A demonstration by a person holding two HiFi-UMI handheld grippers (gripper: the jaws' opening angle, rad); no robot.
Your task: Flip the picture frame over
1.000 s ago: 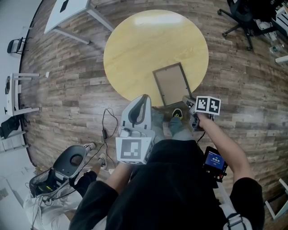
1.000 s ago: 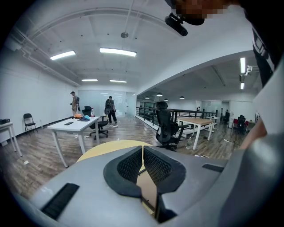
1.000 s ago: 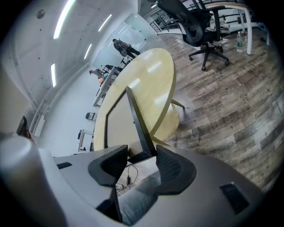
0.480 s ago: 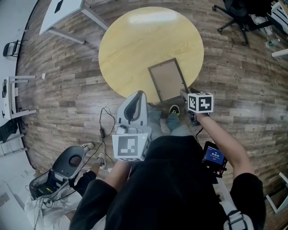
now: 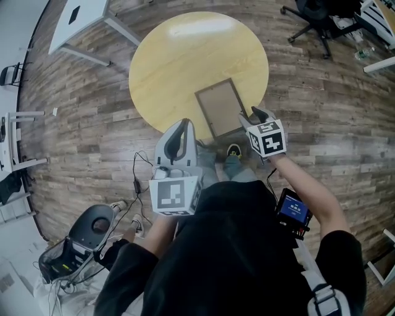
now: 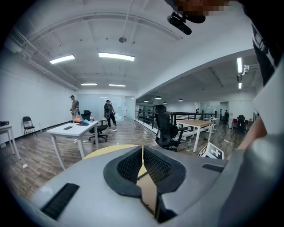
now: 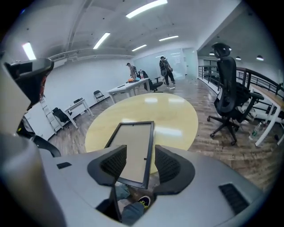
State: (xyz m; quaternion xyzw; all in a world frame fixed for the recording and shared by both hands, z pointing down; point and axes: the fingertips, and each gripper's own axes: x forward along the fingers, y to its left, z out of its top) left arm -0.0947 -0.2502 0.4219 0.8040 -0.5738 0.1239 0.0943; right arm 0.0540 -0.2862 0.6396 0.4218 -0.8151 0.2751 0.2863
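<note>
The picture frame [image 5: 220, 106] lies flat near the front edge of the round yellow table [image 5: 179, 62], a beige panel in a dark border. In the right gripper view the frame [image 7: 135, 150] reaches the table's near rim, with a shoe on the floor below. My right gripper [image 5: 254, 115] hovers by the frame's near right corner. Its jaws have just been opening; they stand open [image 7: 140, 153] and grip nothing, the frame lying beyond them. My left gripper [image 5: 184, 123] stays off the table's front edge, its pads [image 6: 142, 153] closed together on nothing.
A black office chair [image 5: 315, 15] stands beyond the table to the right, also in the right gripper view [image 7: 228, 93]. A white desk [image 5: 80, 15] is at the far left. Cables [image 5: 139, 179] and a grey device [image 5: 92, 225] lie on the wood floor. Two people [image 6: 108, 113] stand far off.
My right gripper has risen from the frame's near right corner and rolled, so its marker cube faces differently. The left gripper has kept its place.
</note>
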